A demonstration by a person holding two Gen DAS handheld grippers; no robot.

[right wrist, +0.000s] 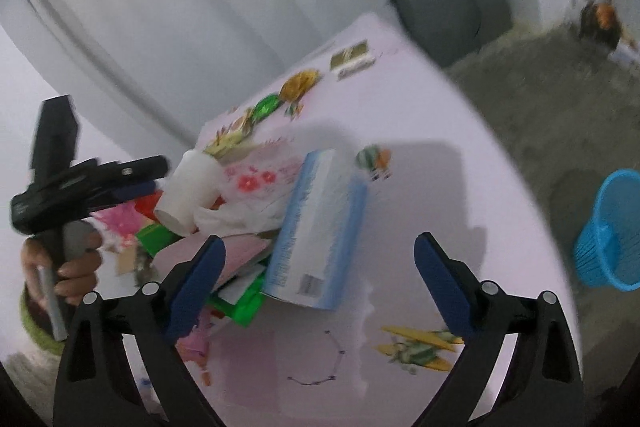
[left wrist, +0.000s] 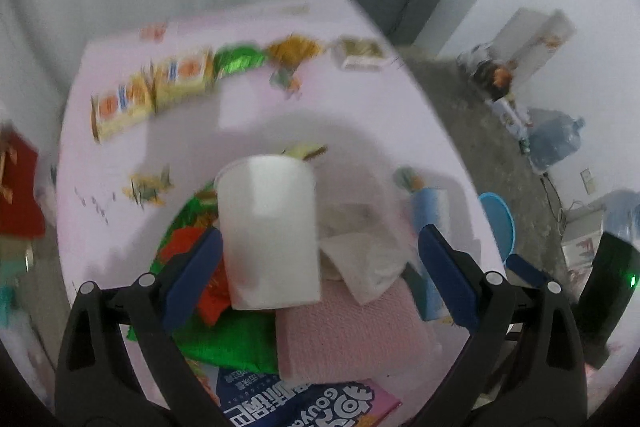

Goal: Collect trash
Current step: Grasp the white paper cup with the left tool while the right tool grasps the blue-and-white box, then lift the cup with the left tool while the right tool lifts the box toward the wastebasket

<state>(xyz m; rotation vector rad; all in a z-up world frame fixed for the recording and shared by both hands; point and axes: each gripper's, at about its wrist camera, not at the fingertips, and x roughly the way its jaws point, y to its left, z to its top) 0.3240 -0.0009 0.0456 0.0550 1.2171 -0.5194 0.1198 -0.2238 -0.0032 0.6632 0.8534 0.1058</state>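
Both claws are spread wide and gripping nothing: the left gripper (left wrist: 320, 267) hangs over a white paper cup (left wrist: 270, 231) lying on its side between its blue fingers, nearer one pad. Right gripper (right wrist: 318, 279) has the blue-and-white carton (right wrist: 320, 231) lying between its fingers, untouched, all part of a messy trash pile (right wrist: 244, 211) on the pink table (right wrist: 460, 187).

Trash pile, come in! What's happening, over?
Left gripper open around white cup. Right gripper open at blue carton, not holding. Blue basket on the floor. Nothing blocking.
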